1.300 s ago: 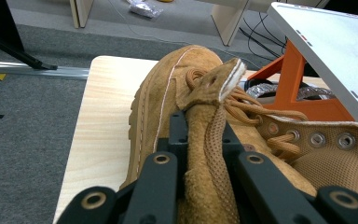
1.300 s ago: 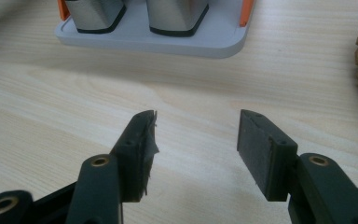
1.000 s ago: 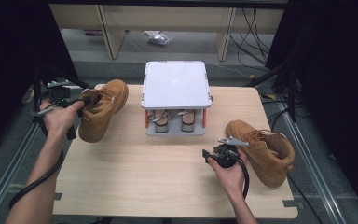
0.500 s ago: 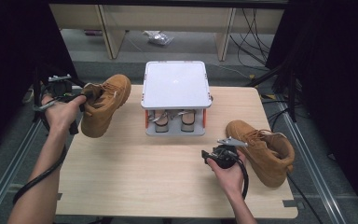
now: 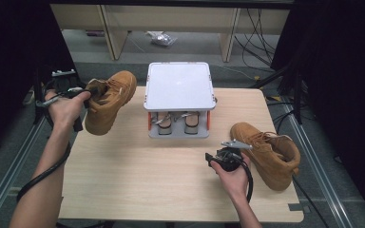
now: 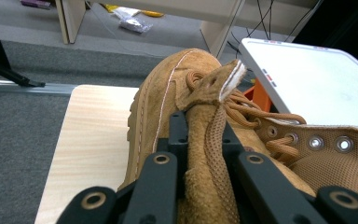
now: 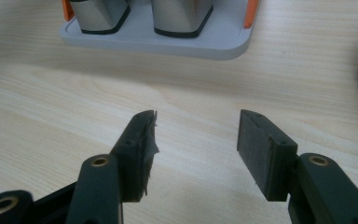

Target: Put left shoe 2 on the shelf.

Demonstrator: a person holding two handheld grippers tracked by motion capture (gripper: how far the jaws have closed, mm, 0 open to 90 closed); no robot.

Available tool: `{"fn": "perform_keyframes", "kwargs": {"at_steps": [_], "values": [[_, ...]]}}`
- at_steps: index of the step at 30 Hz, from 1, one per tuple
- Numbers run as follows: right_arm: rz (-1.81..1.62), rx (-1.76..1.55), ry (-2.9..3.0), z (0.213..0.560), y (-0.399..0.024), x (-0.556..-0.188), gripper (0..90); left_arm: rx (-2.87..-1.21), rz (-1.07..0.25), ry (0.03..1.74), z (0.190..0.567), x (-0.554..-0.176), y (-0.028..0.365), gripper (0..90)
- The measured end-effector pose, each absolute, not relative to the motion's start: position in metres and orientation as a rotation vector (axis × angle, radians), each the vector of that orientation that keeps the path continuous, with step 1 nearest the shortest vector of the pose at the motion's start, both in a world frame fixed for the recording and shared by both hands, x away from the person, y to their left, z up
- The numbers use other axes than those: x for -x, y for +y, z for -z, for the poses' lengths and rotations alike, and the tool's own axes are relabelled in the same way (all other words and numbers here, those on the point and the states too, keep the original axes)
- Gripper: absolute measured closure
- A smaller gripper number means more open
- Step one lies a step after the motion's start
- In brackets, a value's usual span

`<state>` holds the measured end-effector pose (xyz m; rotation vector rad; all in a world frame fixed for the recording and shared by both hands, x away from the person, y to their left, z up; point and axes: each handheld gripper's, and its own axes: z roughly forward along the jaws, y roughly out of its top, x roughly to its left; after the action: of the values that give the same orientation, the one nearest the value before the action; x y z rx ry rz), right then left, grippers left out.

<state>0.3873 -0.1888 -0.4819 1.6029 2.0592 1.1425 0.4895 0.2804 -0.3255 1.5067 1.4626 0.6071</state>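
A tan suede boot point(image 5: 108, 100) hangs above the table's left edge, toe toward the far side. My left gripper point(image 5: 83, 95) is shut on its tongue point(image 6: 207, 140), which stands pinched between the two black jaws in the left gripper view. A second tan boot point(image 5: 268, 153) lies on the table at the right. Beside its toe, my right gripper point(image 5: 218, 159) rests low over the wood; its pads point(image 7: 140, 151) stand apart with nothing between them point(image 7: 196, 149).
A small rack with a white lid point(image 5: 179, 85) on orange posts stands at the table's middle back, with two grey shoe forms point(image 5: 173, 121) on its lower shelf point(image 7: 158, 42). Bare wood point(image 5: 138, 175) lies in front. Cables trail on the floor behind.
The left hand has lifted the boot a little higher off the table's left edge. The right hand and the other boot have stayed put.
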Motion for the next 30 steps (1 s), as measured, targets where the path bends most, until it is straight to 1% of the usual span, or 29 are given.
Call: {"fn": "perform_keyframes", "kwargs": {"at_steps": [15, 22, 24, 30], "values": [[-1.117, -1.553, 2.074, 0.481, -0.192, -0.387, 47.4, -1.492, -0.613, 1.44, 0.31, -0.495, 0.269, 81.8], [-1.107, -1.561, 2.07, 0.481, -0.193, -0.387, 47.4, -1.49, -0.613, 1.438, 0.308, -0.498, 0.267, 81.7], [-1.13, -1.61, 2.063, 0.481, -0.19, -0.386, 47.4, -1.49, -0.613, 1.435, 0.307, -0.498, 0.266, 81.7], [-1.135, -1.566, 2.087, 0.484, -0.191, -0.388, 47.4, -1.483, -0.62, 1.432, 0.302, -0.5, 0.265, 81.7]]}}
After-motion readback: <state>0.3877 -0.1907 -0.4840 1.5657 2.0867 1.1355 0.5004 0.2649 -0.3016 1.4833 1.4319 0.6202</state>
